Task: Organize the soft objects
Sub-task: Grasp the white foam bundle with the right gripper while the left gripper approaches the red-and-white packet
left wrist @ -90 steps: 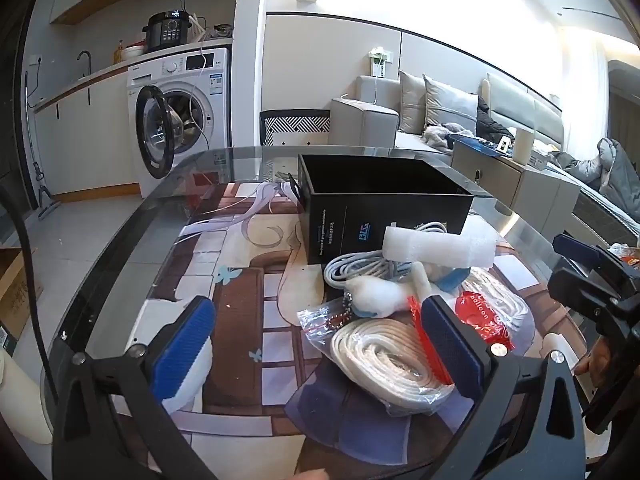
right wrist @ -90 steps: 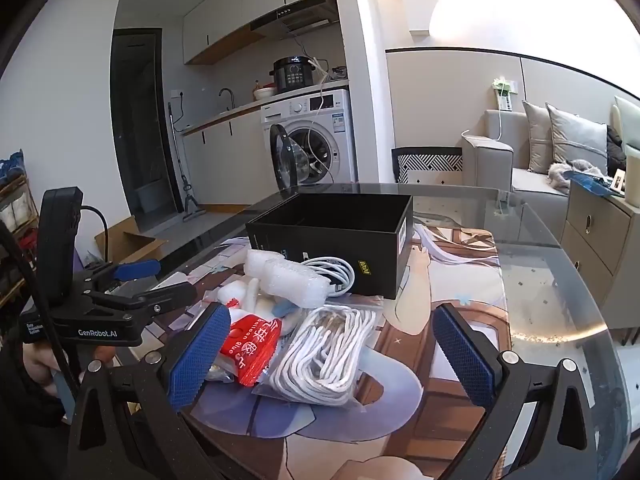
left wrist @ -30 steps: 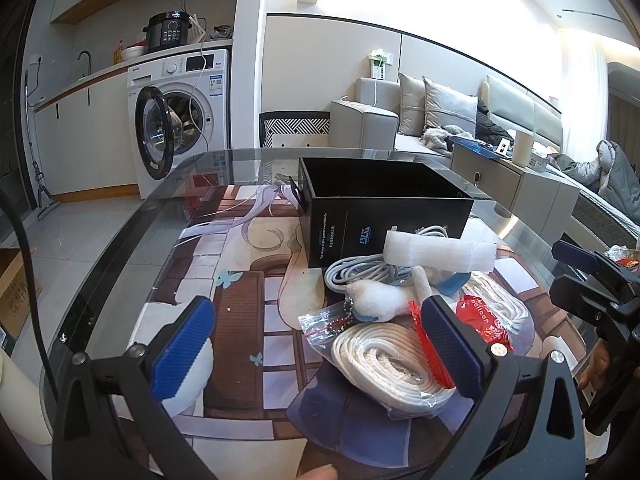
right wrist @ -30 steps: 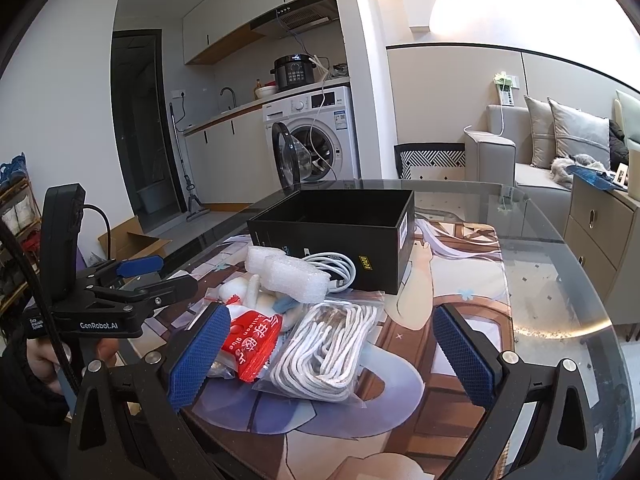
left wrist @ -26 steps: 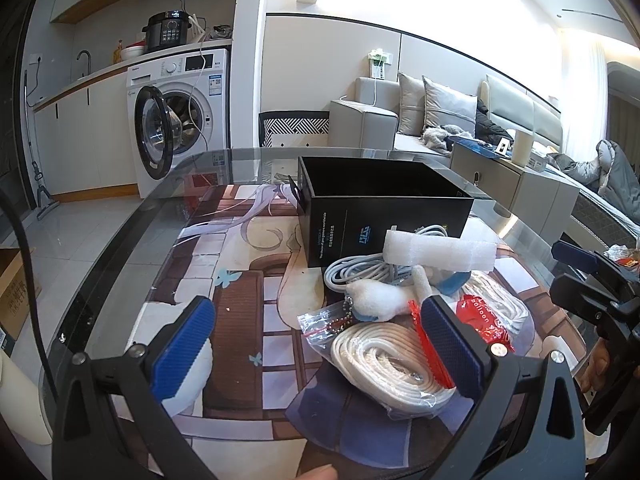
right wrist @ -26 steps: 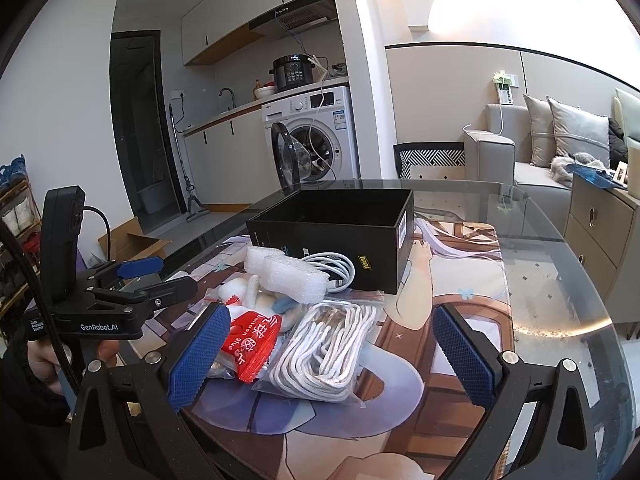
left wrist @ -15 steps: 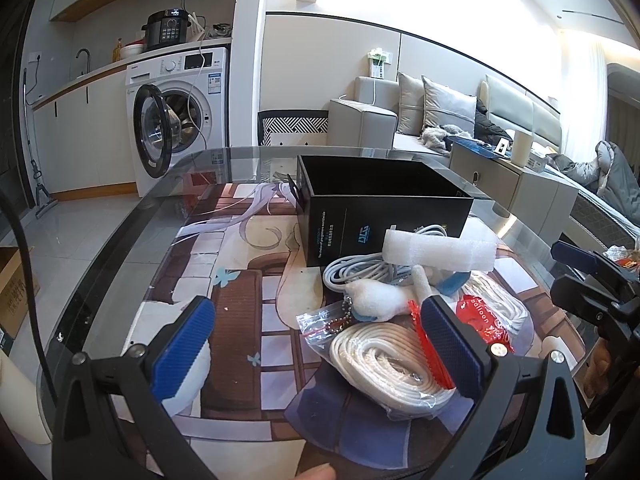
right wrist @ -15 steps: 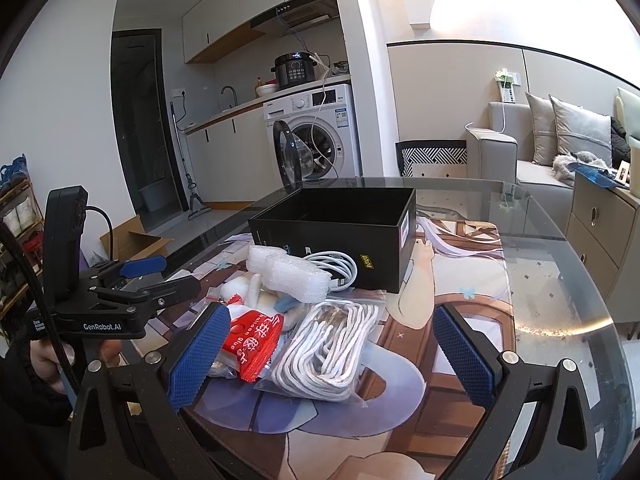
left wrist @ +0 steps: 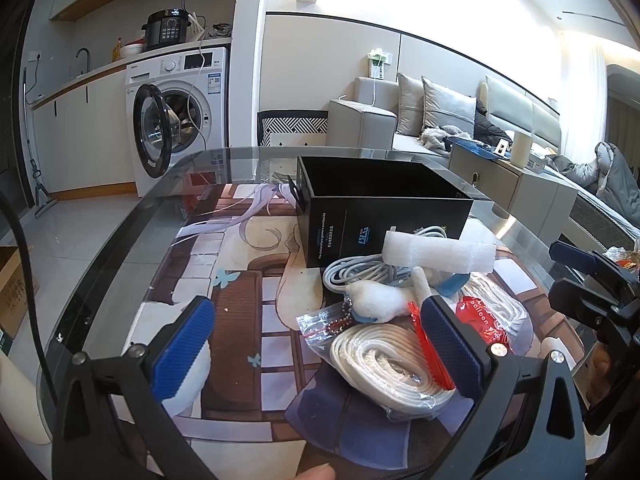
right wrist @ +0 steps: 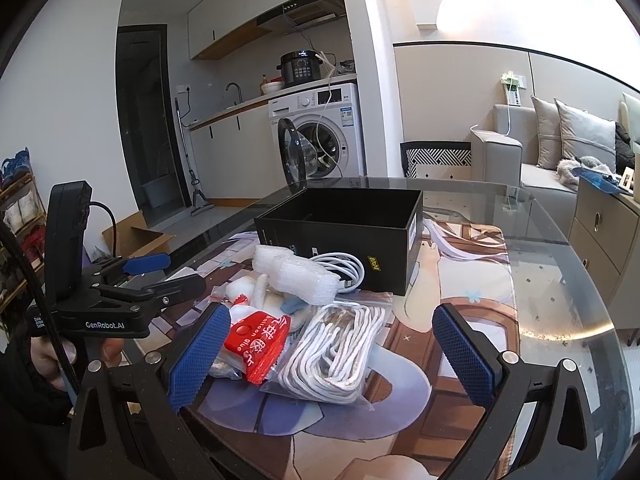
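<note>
Lying on glass table (right wrist: 560, 280), soft-item pile sits just in front of open black box (right wrist: 344, 232). Bagged white rope (right wrist: 332, 344) nearest my right gripper (right wrist: 332, 356); red balloon-glue packet (right wrist: 260, 340) touching its left side. Foam roll (left wrist: 440, 250) rests atop coiled white cable (left wrist: 360, 272), against box front. White plush (left wrist: 376, 300) beside bead-chain bag (left wrist: 328, 322). I hold left gripper (left wrist: 316, 344) released, jaws spread, above second rope bag (left wrist: 384, 364). Right gripper likewise released, grasping nothing.
</note>
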`<act>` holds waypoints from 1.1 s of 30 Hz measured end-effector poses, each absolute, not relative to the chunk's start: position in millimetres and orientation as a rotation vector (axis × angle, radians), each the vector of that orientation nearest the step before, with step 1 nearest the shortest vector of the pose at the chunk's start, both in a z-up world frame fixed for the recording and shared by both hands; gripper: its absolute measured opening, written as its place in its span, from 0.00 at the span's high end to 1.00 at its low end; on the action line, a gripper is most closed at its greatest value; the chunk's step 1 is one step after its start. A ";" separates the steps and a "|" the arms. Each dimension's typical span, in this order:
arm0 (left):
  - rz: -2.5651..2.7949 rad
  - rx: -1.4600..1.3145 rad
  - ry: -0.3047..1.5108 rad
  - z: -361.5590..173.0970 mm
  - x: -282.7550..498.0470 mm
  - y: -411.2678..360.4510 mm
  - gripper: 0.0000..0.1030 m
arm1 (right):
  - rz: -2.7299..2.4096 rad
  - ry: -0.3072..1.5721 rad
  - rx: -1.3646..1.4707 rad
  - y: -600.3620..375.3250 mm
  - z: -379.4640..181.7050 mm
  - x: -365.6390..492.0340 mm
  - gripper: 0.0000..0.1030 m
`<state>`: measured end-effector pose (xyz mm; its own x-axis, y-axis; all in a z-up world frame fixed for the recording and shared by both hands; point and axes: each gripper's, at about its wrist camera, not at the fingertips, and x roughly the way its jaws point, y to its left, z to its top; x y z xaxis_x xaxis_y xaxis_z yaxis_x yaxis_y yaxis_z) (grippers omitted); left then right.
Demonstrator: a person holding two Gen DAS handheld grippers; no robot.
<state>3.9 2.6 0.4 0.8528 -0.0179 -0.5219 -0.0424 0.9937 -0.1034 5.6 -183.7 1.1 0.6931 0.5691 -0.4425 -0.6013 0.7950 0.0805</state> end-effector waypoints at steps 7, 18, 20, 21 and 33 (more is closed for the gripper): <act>0.011 -0.113 0.544 1.1 4.2 2.6 0.00 | 0.674 0.490 -0.070 -179.0 2.2 12.9 0.00; 0.019 -0.105 0.538 3.2 10.4 11.1 0.00 | 0.677 0.541 -0.088 -166.2 1.8 30.6 0.00; 0.015 -0.104 0.541 2.3 12.8 12.1 0.00 | 0.688 0.559 -0.084 -163.6 1.7 36.6 0.00; 0.014 -0.101 0.542 1.9 14.0 12.2 0.00 | 0.693 0.565 -0.082 -162.5 1.3 38.6 0.00; -0.003 -0.081 0.557 -0.1 26.5 11.9 0.00 | 0.712 0.630 -0.095 -138.1 -0.7 65.8 0.00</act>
<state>26.5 11.9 -0.1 0.8491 -0.0250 -0.5276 -0.0190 0.9968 -0.0778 65.8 -138.1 -0.7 0.5813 0.5809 -0.5698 -0.6362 0.7611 0.1268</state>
